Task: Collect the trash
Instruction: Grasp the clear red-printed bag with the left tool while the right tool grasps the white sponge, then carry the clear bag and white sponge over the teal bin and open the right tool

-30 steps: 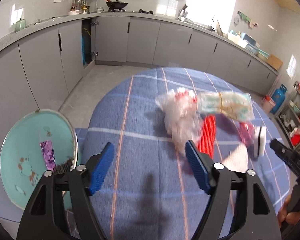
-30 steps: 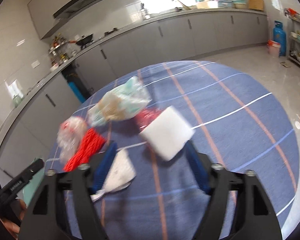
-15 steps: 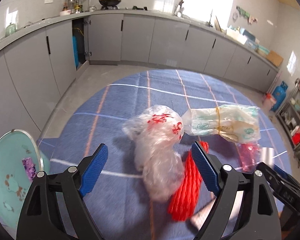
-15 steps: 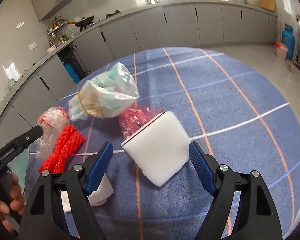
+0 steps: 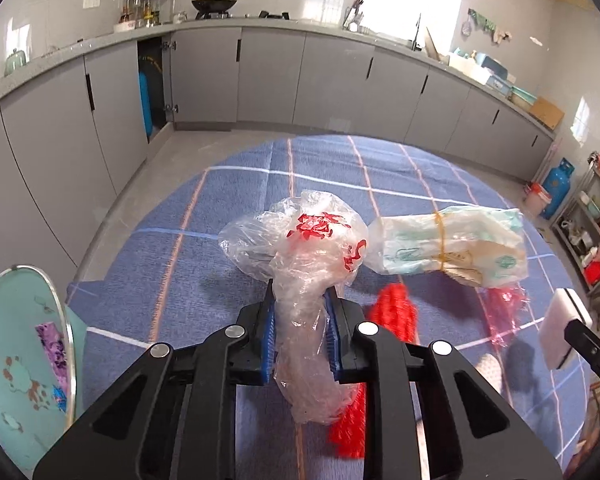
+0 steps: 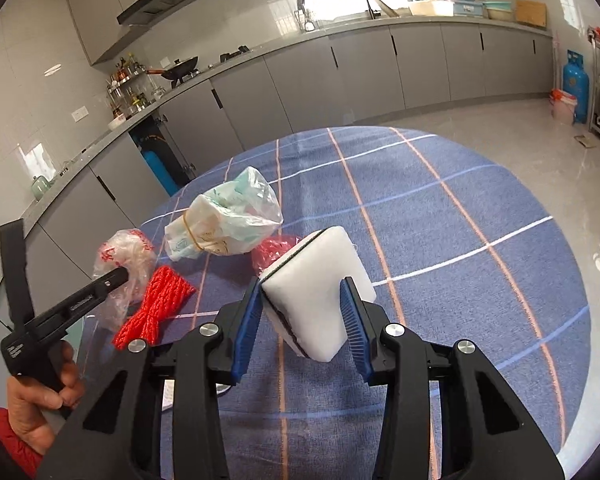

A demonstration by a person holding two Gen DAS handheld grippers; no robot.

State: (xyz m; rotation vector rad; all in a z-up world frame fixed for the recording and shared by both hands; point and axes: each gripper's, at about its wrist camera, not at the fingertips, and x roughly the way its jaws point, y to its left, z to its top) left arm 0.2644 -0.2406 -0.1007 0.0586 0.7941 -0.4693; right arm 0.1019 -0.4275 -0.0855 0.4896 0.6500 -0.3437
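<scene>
Left claw (image 5: 300, 336) just closed, clamped on crumpled clear plastic bag (image 5: 308, 248) over the table (image 5: 220, 208): light, slippery, grip bunched middle; right claw (image 6: 302, 322) just closed, pinching soft white sponge (image 6: 320, 280)

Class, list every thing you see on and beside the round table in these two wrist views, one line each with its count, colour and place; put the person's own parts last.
Clear plastic bag: 1, clear with red print, table's left part, pinched by left gripper.
White sponge block: 1, white with a dark layer, between right gripper's pads.
Banded bag bundle: 1, white-green, behind the sponge.
Red net: 1, red, beside the clear bag.
Pink wrapper: 1, pink-red, behind the sponge.
Tablecloth: 1, blue with orange and white lines, over the round table.
Bin: 1, teal, left of table, a purple wrapper inside.
Left gripper: 1, black, blue pads.
Right gripper: 1, black, blue pads.
Hand: 1, red sleeve, holding the left gripper.
</scene>
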